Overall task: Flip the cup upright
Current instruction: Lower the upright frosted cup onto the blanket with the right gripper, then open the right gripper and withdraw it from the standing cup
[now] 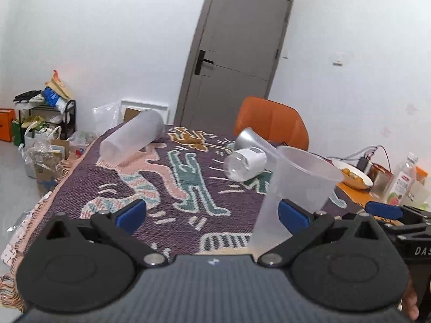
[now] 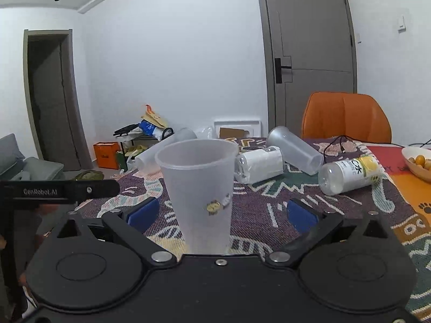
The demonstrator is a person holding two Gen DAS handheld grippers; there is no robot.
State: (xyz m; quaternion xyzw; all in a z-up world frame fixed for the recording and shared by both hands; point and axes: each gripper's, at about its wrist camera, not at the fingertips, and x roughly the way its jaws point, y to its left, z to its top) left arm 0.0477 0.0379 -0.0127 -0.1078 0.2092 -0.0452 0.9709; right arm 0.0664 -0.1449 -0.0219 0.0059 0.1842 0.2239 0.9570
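Patterned cloth (image 2: pixel 269 215) bears an upright frosted cup (image 2: pixel 198 188); bowl (image 2: pixel 412 167) holds fruit (image 2: pixel 420 160).

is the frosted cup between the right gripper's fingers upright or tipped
Upright: the frosted cup stands mouth up on the cloth, with the fingers open, apart from it.

Open bench (image 2: pixel 269 215) flanks the upright cup (image 2: pixel 198 188); 2 toppled cups (image 2: pixel 296 150) and 2 bottles (image 2: pixel 350 173) crowd behind.

Bowl (image 2: pixel 419 165) cropped at right edge
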